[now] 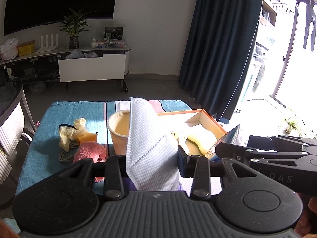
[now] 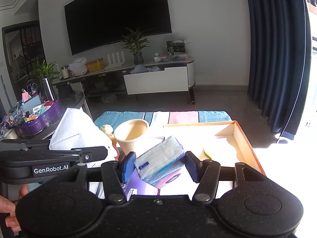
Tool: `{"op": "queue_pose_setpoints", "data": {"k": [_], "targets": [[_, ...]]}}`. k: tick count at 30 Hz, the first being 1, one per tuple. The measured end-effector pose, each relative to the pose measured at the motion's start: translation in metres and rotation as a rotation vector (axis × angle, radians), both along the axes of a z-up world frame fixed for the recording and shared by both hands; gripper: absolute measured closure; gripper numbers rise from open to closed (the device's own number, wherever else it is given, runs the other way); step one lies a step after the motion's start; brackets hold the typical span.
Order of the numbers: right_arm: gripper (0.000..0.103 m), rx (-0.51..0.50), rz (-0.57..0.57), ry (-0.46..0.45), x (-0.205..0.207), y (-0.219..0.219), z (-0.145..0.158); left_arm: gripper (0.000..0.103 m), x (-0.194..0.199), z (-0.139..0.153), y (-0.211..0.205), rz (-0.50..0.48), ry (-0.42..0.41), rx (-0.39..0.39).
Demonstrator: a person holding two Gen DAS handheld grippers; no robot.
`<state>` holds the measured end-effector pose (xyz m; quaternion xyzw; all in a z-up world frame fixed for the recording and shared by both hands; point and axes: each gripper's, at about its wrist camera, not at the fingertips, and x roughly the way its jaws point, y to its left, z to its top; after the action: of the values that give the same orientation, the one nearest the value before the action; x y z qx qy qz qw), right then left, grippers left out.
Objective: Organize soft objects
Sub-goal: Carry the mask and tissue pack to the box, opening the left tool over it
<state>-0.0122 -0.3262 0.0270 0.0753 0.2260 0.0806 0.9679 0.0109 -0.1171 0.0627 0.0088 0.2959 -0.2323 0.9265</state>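
Two soft items are lifted, none yet boxed. From the left wrist, the left hand-held gripper point(image 1: 151, 165) pinches a white face mask point(image 1: 147, 138); gloves point(image 1: 72, 131) and a pink plush point(image 1: 90, 151) wait ahead-left. From the right wrist, the right hand-held gripper point(image 2: 159, 165) clamps a tissue pack point(image 2: 160, 163), orange box point(image 2: 244, 144) ahead-right; the neighbouring tool reads "GenRobot.AI".

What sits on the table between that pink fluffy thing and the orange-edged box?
A paper cup stands between the pink plush and the box, as the left wrist view shows; the held mask partly hides it.
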Motion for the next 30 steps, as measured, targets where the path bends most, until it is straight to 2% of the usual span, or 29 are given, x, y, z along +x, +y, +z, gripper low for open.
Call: {"op": "queue_pose_setpoints", "data": {"k": [16,30], "targets": [[0.037,0.0,-0.103,0.02,-0.001,-0.044,-0.007,0.064,0.007,-0.008,-0.049,-0.109,0.001,0.023],[0.037,-0.004,-0.158,0.036,0.01,-0.074,-0.013,0.064,0.018,-0.019,-0.081,-0.162,0.024,0.043]]}}
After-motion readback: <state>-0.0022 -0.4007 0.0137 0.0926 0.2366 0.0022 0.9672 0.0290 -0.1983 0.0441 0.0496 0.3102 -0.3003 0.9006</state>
